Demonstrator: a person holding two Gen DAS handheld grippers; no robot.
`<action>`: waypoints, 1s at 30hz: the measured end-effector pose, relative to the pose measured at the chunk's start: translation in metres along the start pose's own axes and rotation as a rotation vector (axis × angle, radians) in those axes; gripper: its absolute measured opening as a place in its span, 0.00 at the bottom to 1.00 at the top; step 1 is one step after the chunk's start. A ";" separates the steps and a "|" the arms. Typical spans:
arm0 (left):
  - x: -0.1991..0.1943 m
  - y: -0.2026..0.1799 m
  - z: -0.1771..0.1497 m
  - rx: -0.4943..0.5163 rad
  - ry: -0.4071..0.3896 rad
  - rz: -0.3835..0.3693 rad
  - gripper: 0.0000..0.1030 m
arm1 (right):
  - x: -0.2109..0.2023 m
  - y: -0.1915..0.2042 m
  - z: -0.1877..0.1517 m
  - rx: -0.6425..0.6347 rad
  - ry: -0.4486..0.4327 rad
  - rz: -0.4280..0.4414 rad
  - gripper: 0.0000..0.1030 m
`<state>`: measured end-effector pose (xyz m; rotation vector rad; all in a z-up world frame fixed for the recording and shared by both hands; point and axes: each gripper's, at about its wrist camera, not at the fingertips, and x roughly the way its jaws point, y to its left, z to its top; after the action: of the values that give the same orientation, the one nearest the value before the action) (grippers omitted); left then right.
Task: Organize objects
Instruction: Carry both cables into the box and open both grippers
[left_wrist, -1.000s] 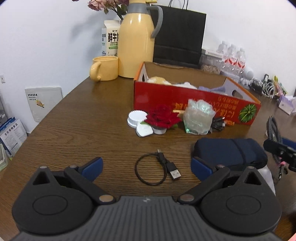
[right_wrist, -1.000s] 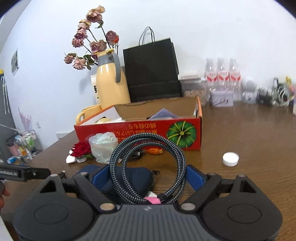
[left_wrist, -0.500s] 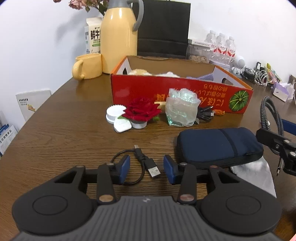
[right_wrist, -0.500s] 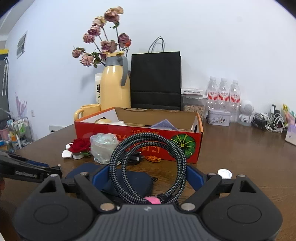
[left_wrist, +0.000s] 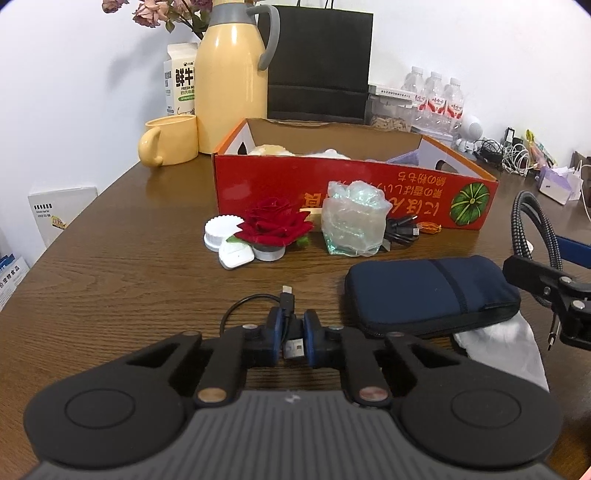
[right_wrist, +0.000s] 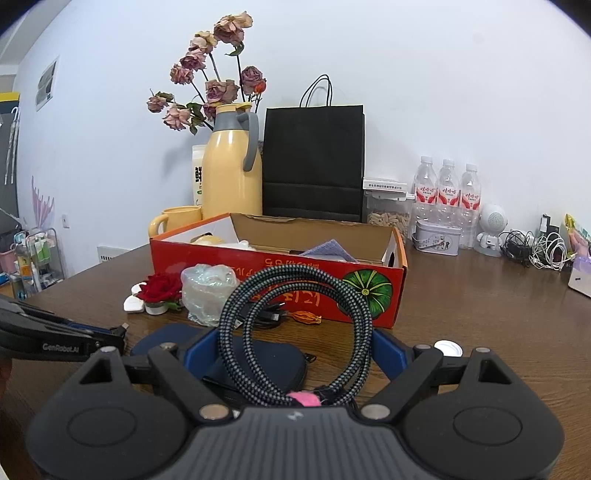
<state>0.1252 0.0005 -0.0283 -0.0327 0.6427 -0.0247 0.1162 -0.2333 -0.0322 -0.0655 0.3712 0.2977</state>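
My left gripper (left_wrist: 293, 334) is shut on a short black USB cable (left_wrist: 288, 314) that lies on the wooden table (left_wrist: 129, 280). My right gripper (right_wrist: 295, 354) is shut on a coiled braided cable (right_wrist: 295, 325) and holds it above a navy pouch (right_wrist: 258, 354). The pouch also shows in the left wrist view (left_wrist: 432, 291), to the right of my left gripper. A red cardboard box (left_wrist: 351, 184) stands open behind. In front of it lie a red fabric rose (left_wrist: 273, 225), a crumpled plastic wrap (left_wrist: 352, 221) and a white round lid (left_wrist: 218, 232).
A yellow thermos (left_wrist: 232, 74), yellow mug (left_wrist: 170, 140), milk carton (left_wrist: 181, 85) and black paper bag (left_wrist: 317, 62) stand at the back. Water bottles (right_wrist: 447, 199) and tangled cables (right_wrist: 535, 251) are at the back right. A white cap (right_wrist: 448, 347) lies right of the pouch.
My left gripper has moved forward and closed from wide open onto the short USB cable. My right gripper has kept hold of the braided cable and shifted a little.
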 end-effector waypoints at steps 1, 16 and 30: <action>-0.001 0.000 0.000 -0.001 -0.004 -0.001 0.13 | 0.000 0.000 0.000 -0.002 -0.002 0.000 0.85; -0.033 -0.010 0.040 0.027 -0.171 -0.041 0.13 | -0.001 0.007 0.014 -0.033 -0.064 0.046 0.85; -0.009 -0.028 0.109 0.022 -0.276 -0.089 0.13 | 0.038 0.007 0.089 -0.057 -0.173 0.026 0.85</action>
<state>0.1833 -0.0249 0.0657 -0.0421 0.3649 -0.1113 0.1790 -0.2055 0.0361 -0.0901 0.1923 0.3372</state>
